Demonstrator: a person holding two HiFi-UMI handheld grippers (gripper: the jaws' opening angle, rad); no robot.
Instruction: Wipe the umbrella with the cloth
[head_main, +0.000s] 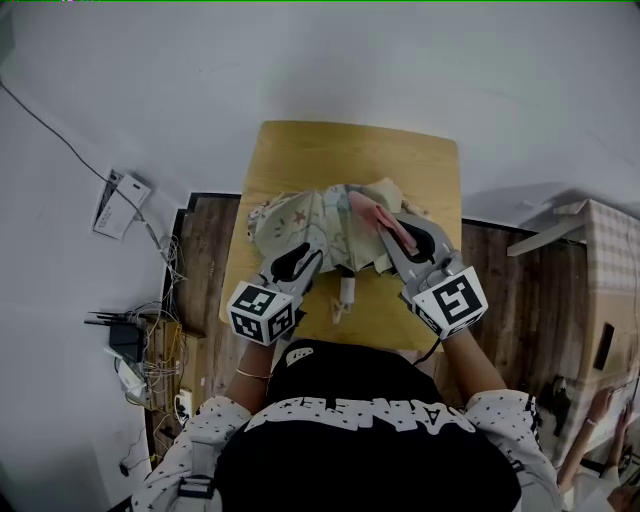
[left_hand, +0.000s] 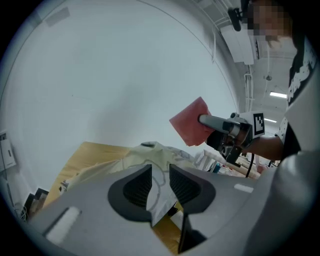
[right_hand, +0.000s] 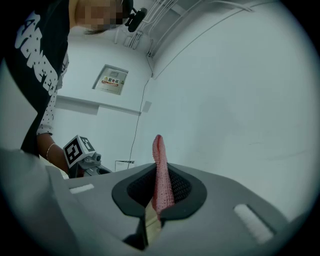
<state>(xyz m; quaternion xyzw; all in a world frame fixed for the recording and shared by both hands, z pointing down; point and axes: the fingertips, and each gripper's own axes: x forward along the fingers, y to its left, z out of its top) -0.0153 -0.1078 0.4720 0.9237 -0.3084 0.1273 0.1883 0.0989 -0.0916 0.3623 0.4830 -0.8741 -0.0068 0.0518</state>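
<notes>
A cream patterned umbrella (head_main: 300, 225) lies partly unfolded on the wooden table (head_main: 350, 150), its handle (head_main: 345, 295) pointing to the near edge. My left gripper (head_main: 310, 255) reaches into its near left side. In the left gripper view a flap of umbrella (left_hand: 150, 152) fabric hangs between the parted jaws of the left gripper (left_hand: 160, 169), and the pads do not press on it. My right gripper (head_main: 392, 232) is shut on a pink cloth (head_main: 375, 215), held over the umbrella's right side. The cloth (right_hand: 159, 160) stands edge-on in the right gripper (right_hand: 160, 175), and the cloth (left_hand: 190, 122) shows as a flat square in the left gripper view.
A router and tangled cables (head_main: 125, 340) lie on the floor left of the table. A white wall box (head_main: 120, 205) sits further back. A cardboard box (head_main: 605, 290) stands at the right, with another person's hands (head_main: 600, 420) below it.
</notes>
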